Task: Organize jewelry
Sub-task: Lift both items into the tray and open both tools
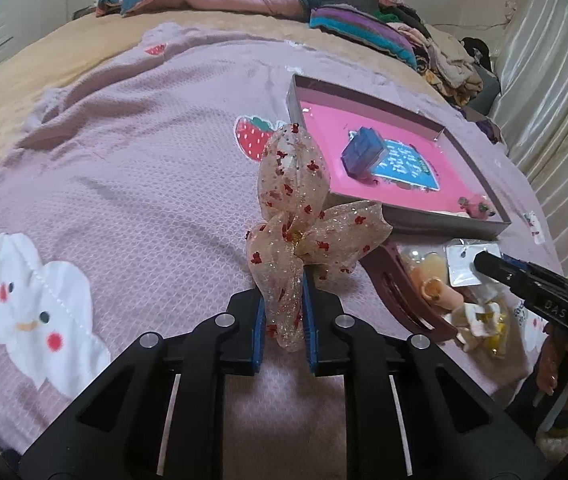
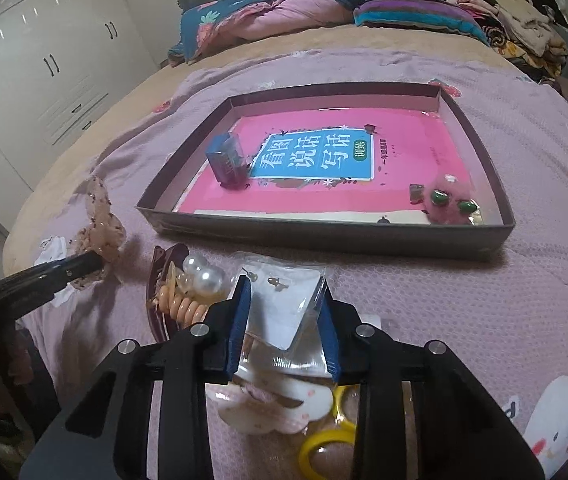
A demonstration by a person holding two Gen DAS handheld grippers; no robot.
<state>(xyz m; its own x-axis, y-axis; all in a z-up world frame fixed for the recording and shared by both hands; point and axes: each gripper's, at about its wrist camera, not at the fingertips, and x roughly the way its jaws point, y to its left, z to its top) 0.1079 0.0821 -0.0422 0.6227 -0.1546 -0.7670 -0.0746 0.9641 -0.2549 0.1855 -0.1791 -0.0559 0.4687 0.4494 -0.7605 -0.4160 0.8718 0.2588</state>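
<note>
While my left tongs (image 1: 286, 320) pinch the ribbon bow (image 1: 304, 220) and my right tongs (image 2: 284, 328) clamp the earring packet (image 2: 284, 304) above the bed (image 1: 123, 160), I should carry both gently over the tray's (image 2: 324, 236) near wall.

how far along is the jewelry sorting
Early stage. Done: a blue box and a pink fuzzy clip lie in the tray. In hand: left claw grips the ribbon bow; right claw grips an earring packet. Left: the pearl clip, yellow ring and other pieces on the bedspread.
</note>
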